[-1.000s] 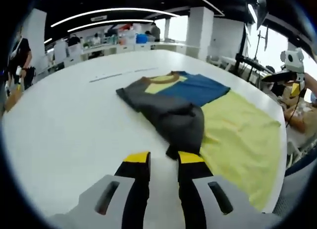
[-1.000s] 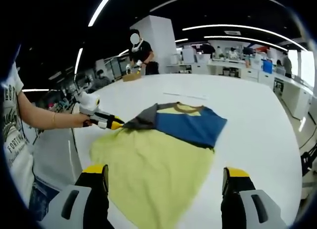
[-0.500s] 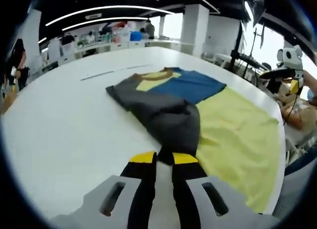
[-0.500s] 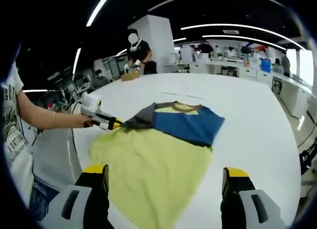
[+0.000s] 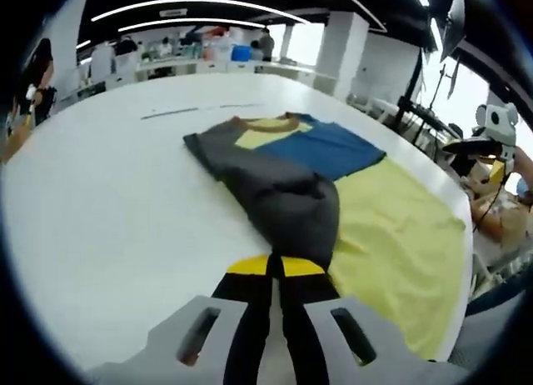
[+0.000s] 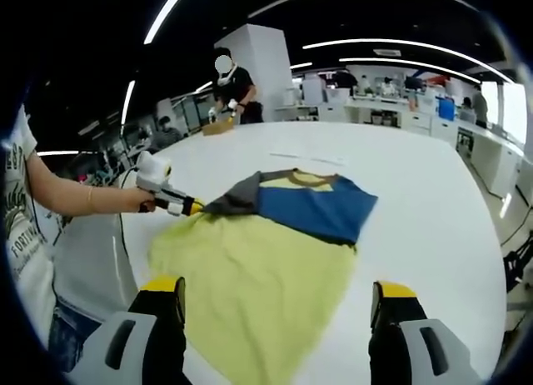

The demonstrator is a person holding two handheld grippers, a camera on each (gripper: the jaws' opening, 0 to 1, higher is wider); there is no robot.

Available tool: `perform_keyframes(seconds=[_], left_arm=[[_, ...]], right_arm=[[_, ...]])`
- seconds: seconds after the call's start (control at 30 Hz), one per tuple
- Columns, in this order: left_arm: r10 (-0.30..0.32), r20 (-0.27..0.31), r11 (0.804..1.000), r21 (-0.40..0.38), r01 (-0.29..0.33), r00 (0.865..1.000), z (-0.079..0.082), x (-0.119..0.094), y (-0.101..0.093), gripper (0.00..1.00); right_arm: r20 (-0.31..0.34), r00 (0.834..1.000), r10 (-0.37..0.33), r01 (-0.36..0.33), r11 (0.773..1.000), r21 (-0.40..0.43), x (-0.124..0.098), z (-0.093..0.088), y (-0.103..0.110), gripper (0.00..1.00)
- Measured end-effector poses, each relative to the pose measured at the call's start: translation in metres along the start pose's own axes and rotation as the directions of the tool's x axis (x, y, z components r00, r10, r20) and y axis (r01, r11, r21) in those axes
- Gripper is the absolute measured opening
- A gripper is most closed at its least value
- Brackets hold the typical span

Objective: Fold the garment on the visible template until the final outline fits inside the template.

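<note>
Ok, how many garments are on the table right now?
1. A single t-shirt lies on the white table, yellow body spread out, blue across the chest. Its grey sleeve is pinched in the left tongs. Another garment underneath cannot be ruled out.

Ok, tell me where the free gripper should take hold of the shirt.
Take the blue sleeve at its outer cuff edge, coming in low from the bare table on that side. It lies flat and spread, mirroring the grey sleeve that the left gripper has pinched.
</note>
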State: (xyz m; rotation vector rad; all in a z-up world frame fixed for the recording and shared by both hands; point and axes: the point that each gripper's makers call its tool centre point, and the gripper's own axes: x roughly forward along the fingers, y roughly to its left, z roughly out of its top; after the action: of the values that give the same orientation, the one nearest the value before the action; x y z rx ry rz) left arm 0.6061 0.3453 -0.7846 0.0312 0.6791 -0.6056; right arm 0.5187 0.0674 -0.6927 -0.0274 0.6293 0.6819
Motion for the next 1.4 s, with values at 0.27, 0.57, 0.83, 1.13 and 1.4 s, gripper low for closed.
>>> perform_keyframes(seconds=[0.27, 0.57, 0.83, 1.13, 1.4], left_arm=[[0.022, 0.070, 1.000, -0.008, -0.022, 0.997, 0.022, -0.023, 0.005, 0.00], [0.083, 0.159, 0.997, -0.006, -0.083, 0.984, 0.046, -0.056, 0.021, 0.00], [0.155, 0.229, 0.988, -0.054, -0.147, 0.961, 0.062, -0.090, 0.037, 0.00], [0.224, 0.238, 0.975, -0.058, -0.216, 0.945, 0.061, -0.122, 0.059, 0.00], [0.322, 0.231, 0.946, -0.061, -0.317, 0.918, 0.054, -0.148, 0.094, 0.00]], right_arm=[[0.013, 1.000, 0.016, -0.016, 1.000, -0.018, 0.003, 0.006, 0.004, 0.93], [0.011, 1.000, 0.026, -0.026, 0.999, -0.024, 0.004, 0.005, 0.007, 0.93], [0.018, 0.999, 0.030, -0.029, 0.999, -0.025, 0.004, 0.007, 0.008, 0.93], [0.017, 0.999, 0.030, -0.030, 0.999, -0.028, 0.004, 0.007, 0.008, 0.93], [0.011, 0.999, 0.035, -0.035, 0.999, -0.030, 0.005, 0.006, 0.010, 0.93]])
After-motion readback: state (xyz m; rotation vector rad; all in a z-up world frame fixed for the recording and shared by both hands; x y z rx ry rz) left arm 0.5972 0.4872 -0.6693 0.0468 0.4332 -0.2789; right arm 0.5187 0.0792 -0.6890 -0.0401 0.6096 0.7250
